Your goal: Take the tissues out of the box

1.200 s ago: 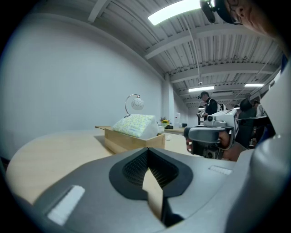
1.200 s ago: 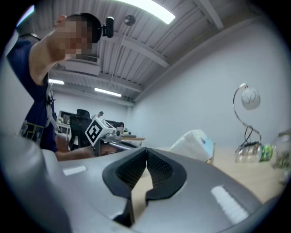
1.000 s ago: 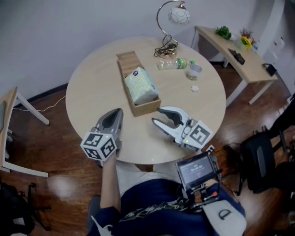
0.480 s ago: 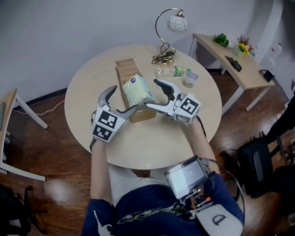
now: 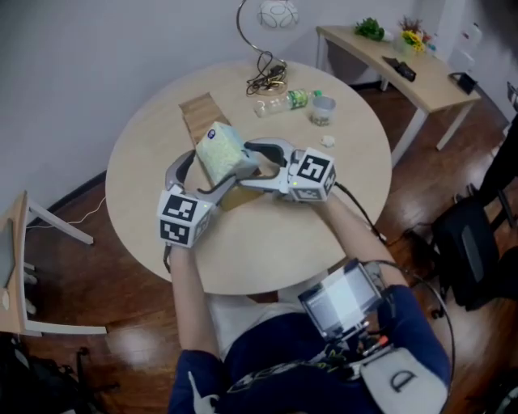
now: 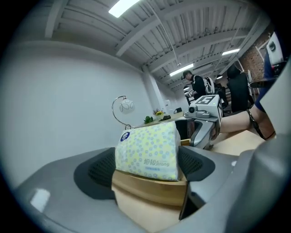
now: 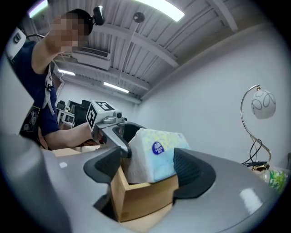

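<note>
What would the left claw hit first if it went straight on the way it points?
Probably the light wooden box: its near corner sits inside the left claw, whose jaws have just been opening; the yellow-dotted tissue pack rides just above. Depth is unclear.

Round bench (image 5: 267, 242) of pale wood, standing on a dark plank floor (image 5: 97, 267). On its far left part lies a long wooden box (image 5: 197, 109), set at a slant to the edge, its far end showing bare board inside. Over at the far rim stands a lamp (image 5: 278, 14) with a curved metal neck and white globe, a tangle of cord (image 5: 265, 79) at its foot. Just beside that, a clear bottle (image 5: 283, 101) on its side, then a small cup (image 5: 322, 109) upright. A little white scrap (image 5: 328, 141) sits nearer in.
</note>
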